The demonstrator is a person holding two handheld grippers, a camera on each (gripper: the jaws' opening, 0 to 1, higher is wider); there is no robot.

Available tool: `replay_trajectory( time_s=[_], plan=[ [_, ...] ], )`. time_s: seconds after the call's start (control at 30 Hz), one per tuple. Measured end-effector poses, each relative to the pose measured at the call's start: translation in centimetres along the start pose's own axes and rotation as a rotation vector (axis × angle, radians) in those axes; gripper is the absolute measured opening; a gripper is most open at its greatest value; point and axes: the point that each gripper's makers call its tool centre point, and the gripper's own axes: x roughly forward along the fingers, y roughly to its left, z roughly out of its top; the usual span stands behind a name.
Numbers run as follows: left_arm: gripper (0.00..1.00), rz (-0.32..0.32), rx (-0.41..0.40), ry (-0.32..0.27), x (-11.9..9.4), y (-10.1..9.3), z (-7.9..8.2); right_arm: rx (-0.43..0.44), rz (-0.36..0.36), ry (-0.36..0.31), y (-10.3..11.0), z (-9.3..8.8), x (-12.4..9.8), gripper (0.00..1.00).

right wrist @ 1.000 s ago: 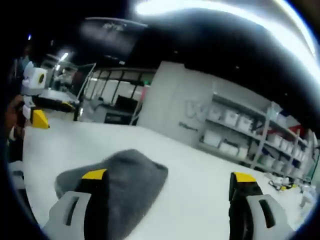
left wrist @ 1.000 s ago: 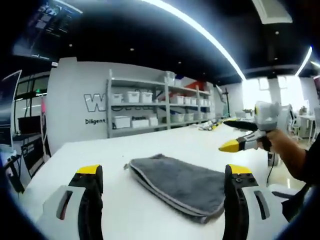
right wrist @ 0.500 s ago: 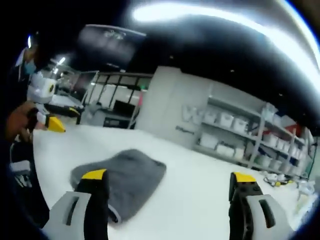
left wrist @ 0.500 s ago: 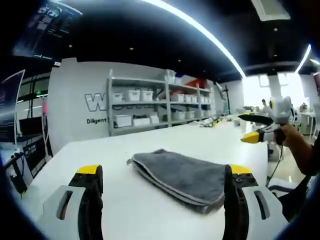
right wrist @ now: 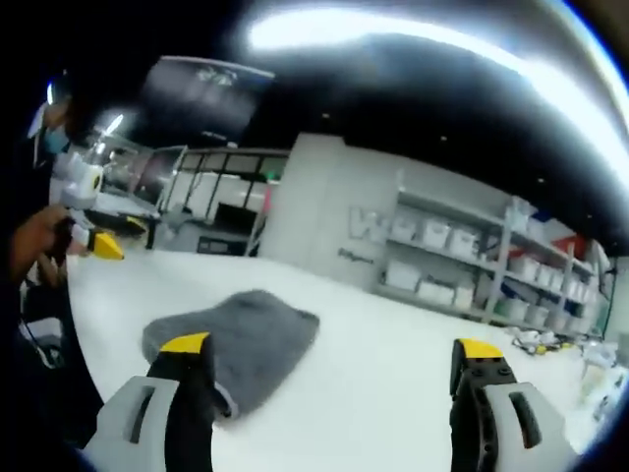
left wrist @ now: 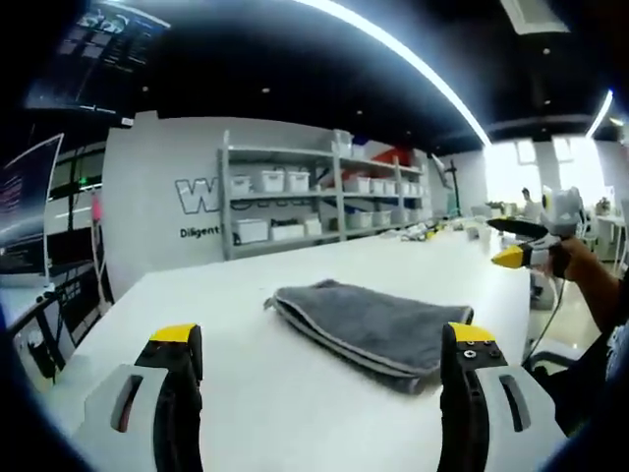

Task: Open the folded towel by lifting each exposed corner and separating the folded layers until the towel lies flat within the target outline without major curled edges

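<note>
The grey towel lies folded on the white tabletop, untouched. Both hand-held grippers, left and right, hover above with jaws apart, holding nothing. Unfolding hasn't begun; next, one must descend to an exposed corner.

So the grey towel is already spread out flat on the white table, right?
No. The grey towel is folded, with stacked layers showing along its edge in the left gripper view. It does lie on the white table.
</note>
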Motion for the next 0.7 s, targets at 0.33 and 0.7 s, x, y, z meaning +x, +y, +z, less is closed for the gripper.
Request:
replay_trajectory(
  time_s=[0.33,0.7],
  plan=[
    [1.0,-0.011,0.018,0.019,0.2,0.6,-0.4,-0.087,-0.011,-0.007,0.1,0.3,-0.1,1.0],
    [1.0,-0.03,0.028,0.039,0.3,0.1,-1.1,-0.432,0.059,-0.065,4.4,1.5,0.8,1.0]
  ],
)
